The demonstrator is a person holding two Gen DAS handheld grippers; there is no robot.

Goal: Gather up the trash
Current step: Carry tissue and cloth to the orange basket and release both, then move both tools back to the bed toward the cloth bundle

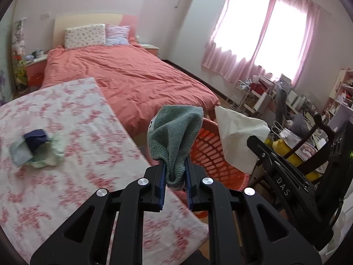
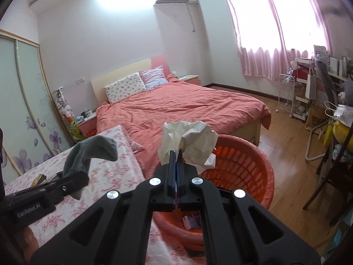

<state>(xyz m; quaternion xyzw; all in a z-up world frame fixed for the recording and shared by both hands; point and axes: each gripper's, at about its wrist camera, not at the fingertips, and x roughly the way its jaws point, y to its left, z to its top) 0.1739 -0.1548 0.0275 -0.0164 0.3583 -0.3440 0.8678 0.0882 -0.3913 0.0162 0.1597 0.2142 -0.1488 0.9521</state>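
Observation:
My left gripper (image 1: 175, 167) is shut on a grey-green sock (image 1: 174, 132), held up over the table's right edge beside the orange basket (image 1: 211, 152). It also shows in the right wrist view (image 2: 88, 152). My right gripper (image 2: 176, 154) is shut on a crumpled white tissue (image 2: 189, 141), held above the near rim of the orange basket (image 2: 242, 161). The tissue also shows in the left wrist view (image 1: 238, 132). A small pile of blue and pale green cloth scraps (image 1: 35, 148) lies on the floral tablecloth (image 1: 77, 176).
Some packaging (image 2: 190, 220) lies in the basket's bottom. A bed with a coral cover (image 2: 187, 108) stands behind the table. A dark chair (image 2: 331, 165), shelves and clutter stand at the right. Wooden floor (image 2: 286, 137) lies beyond the basket.

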